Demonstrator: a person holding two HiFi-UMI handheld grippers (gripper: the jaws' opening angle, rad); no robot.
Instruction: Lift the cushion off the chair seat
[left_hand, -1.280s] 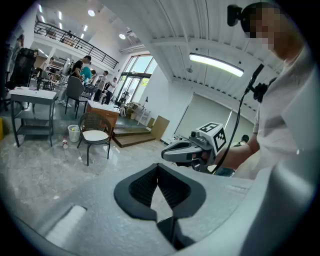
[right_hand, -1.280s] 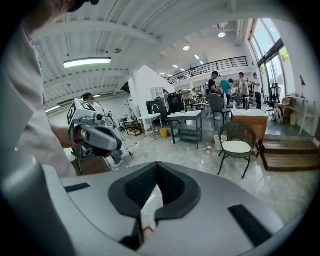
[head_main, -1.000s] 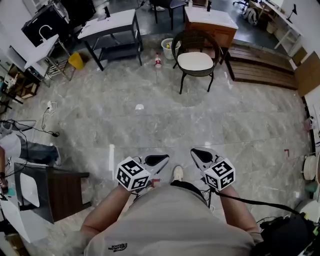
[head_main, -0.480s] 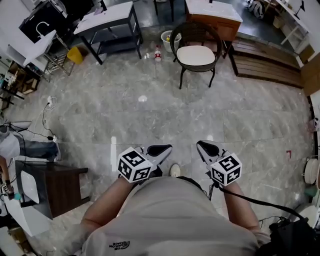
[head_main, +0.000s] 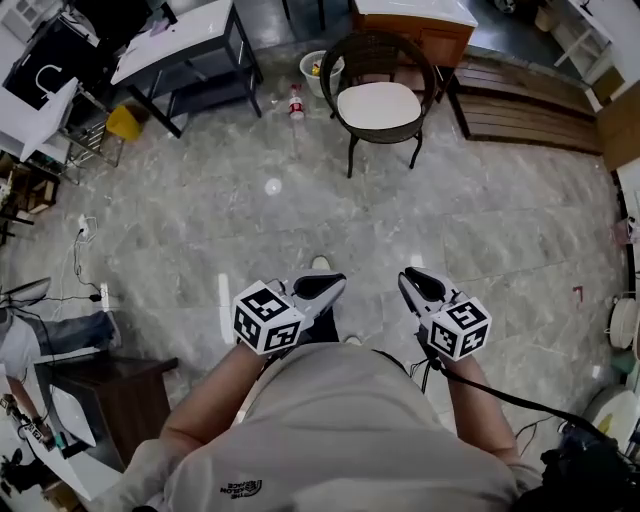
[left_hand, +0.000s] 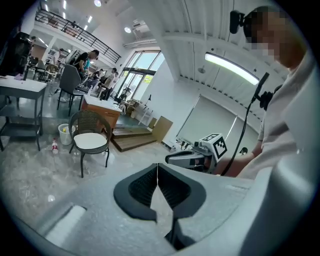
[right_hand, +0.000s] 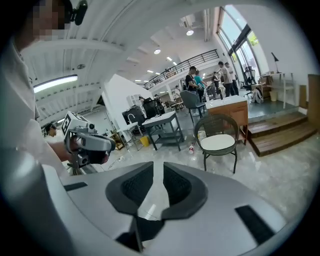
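Note:
A white cushion (head_main: 379, 104) lies on the seat of a dark wicker chair (head_main: 381, 58) far ahead across the stone floor. The same cushion (left_hand: 90, 141) (right_hand: 217, 143) shows small in both gripper views. My left gripper (head_main: 335, 282) is held low in front of my body, well short of the chair. Its jaws (left_hand: 158, 167) are shut, tips touching, with nothing in them. Beside it, my right gripper (head_main: 408, 278) also points toward the chair. Its jaws (right_hand: 163, 167) are opening, with a narrow gap and nothing between them.
Behind the chair stand a wooden desk (head_main: 412, 14), a white bin (head_main: 314, 67) and a bottle (head_main: 296, 103). A black-framed table (head_main: 178, 48) and a yellow bucket (head_main: 123, 122) are at the far left. Wooden steps (head_main: 525, 100) are at the right. A dark cabinet (head_main: 112, 392) is near left. People stand in the distance.
The person has walked toward the chair, carrying both grippers forward. One shoe has stepped ahead between the grippers.

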